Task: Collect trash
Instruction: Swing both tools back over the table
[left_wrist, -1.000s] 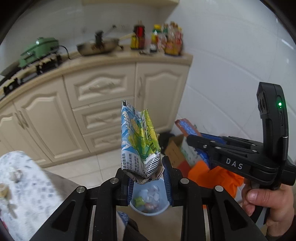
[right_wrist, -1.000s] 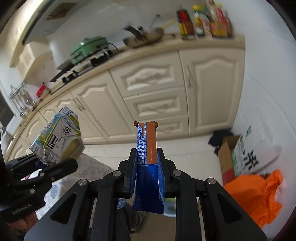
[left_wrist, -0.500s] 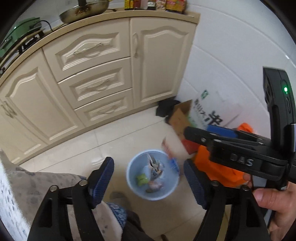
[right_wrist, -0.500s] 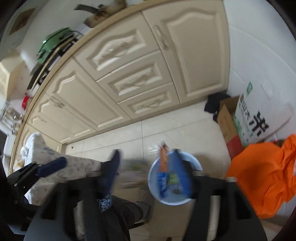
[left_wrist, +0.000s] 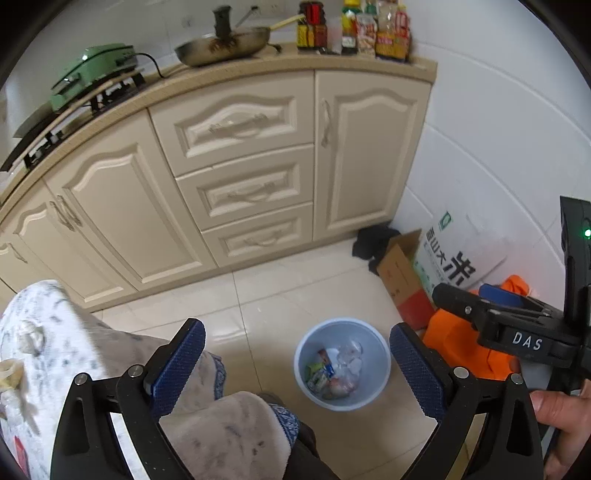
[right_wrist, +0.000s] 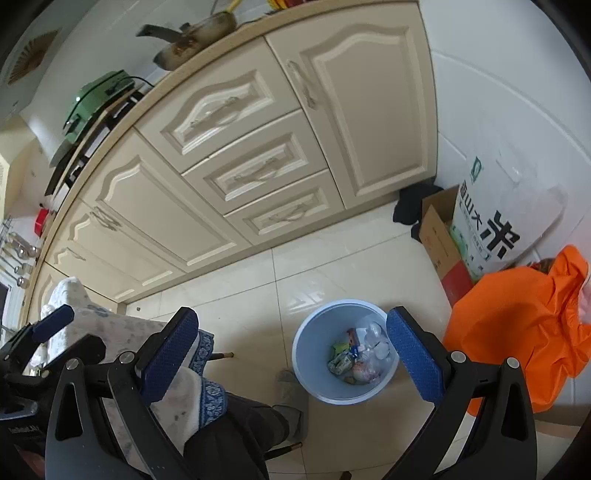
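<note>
Now both tools, left tool (left_wrist: 297, 363) and right tool (right_wrist: 291, 349), are opening, empty.

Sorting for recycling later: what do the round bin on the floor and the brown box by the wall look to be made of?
The bin looks like pale blue plastic: smooth, thin one-piece wall with a soft sheen. The box looks like plain corrugated cardboard: matte brown, with creased open flaps; its lower part is red, probably printed. Neither can be confirmed by sight alone.

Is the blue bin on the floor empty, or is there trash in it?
Not empty. The bin stands upright with wrappers and clear plastic across its bottom, well below the rim.
</note>
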